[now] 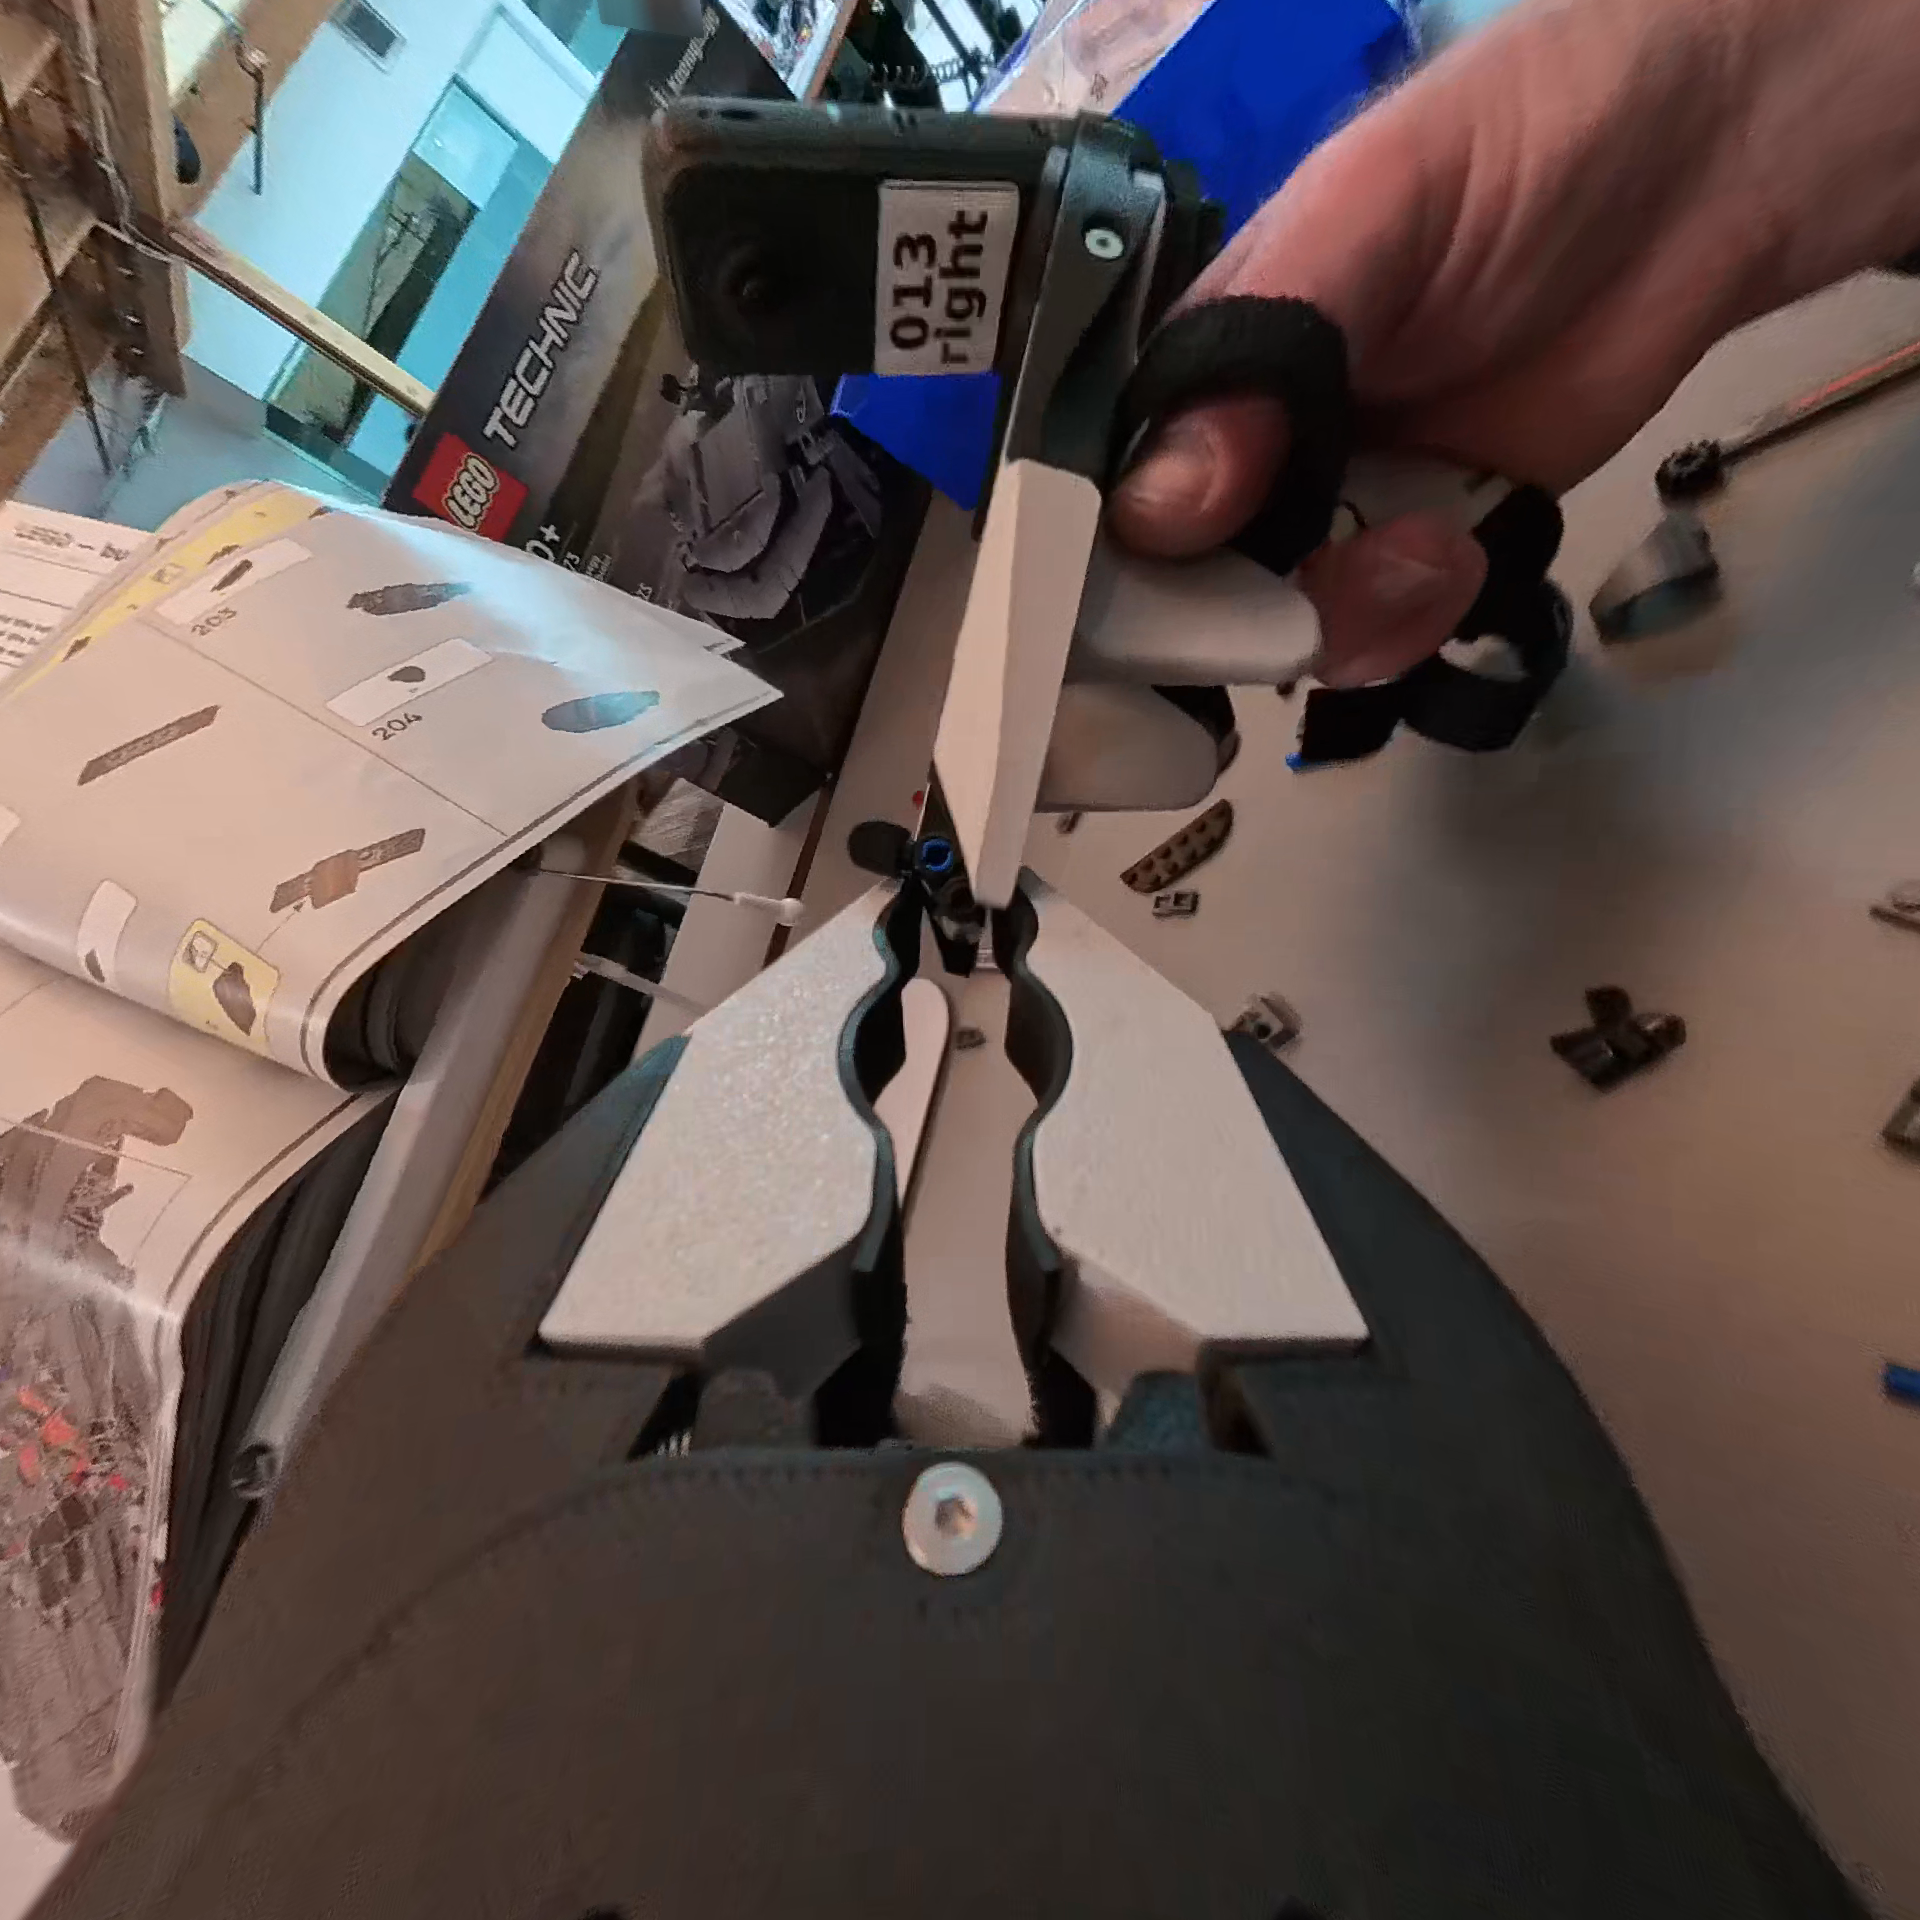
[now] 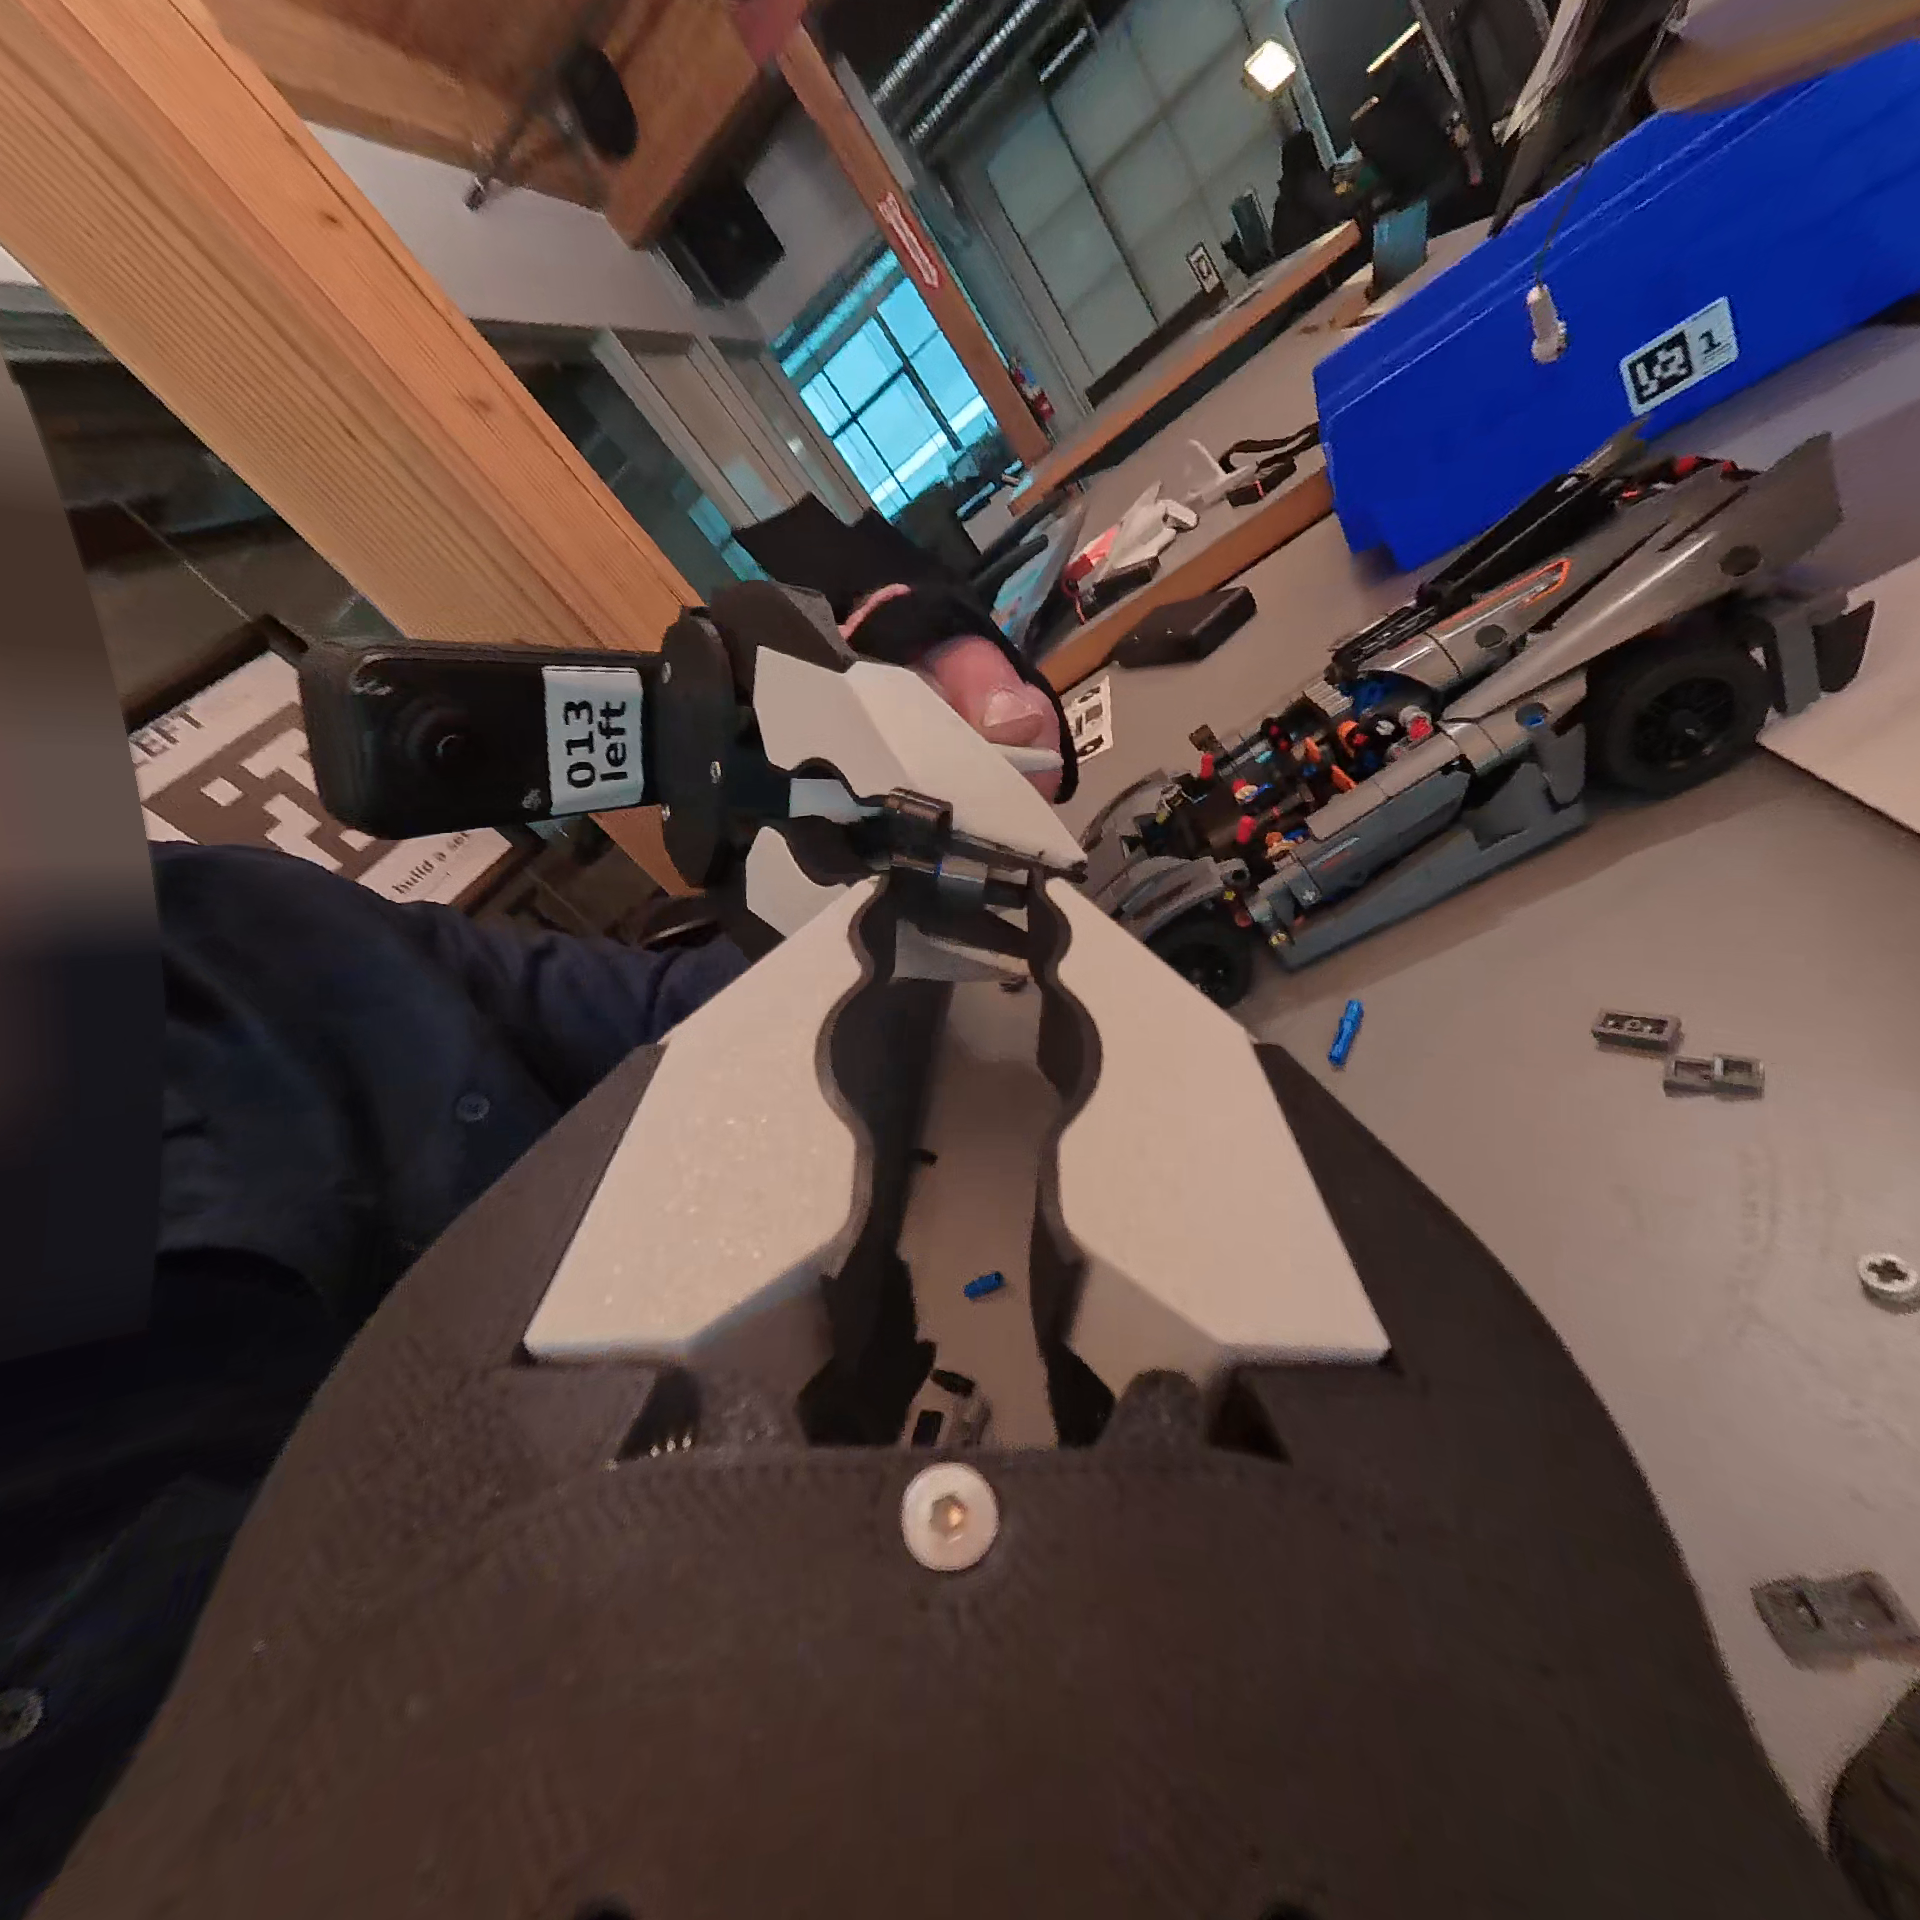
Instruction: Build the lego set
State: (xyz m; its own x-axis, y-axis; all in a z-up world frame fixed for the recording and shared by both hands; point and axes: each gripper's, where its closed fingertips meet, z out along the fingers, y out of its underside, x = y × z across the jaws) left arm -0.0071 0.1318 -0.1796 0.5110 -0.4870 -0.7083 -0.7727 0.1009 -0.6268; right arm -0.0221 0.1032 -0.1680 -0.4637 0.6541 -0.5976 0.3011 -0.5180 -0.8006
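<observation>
— Car [image 2: 1538, 717], half-built, sits toward our desk's [image 2: 1558, 1299] far edge beside the blue bin [image 2: 1662, 312].
— We clamp the small dark piece [image 2: 956, 862] between both tools: left gripper [image 1: 951, 935] and right gripper [image 2: 961, 894] each pinch it, above the desk's near edge.

Both grippers meet tip to tip above the table. The left gripper [image 1: 951, 914] and right gripper [image 2: 961, 883] each pinch narrowly; a hand [image 1: 1507, 291] grips the right one.

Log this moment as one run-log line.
phase: mid-air joining | left gripper: shut on small dark piece | right gripper: shut on same piece | car model: on table, untouched
</observation>
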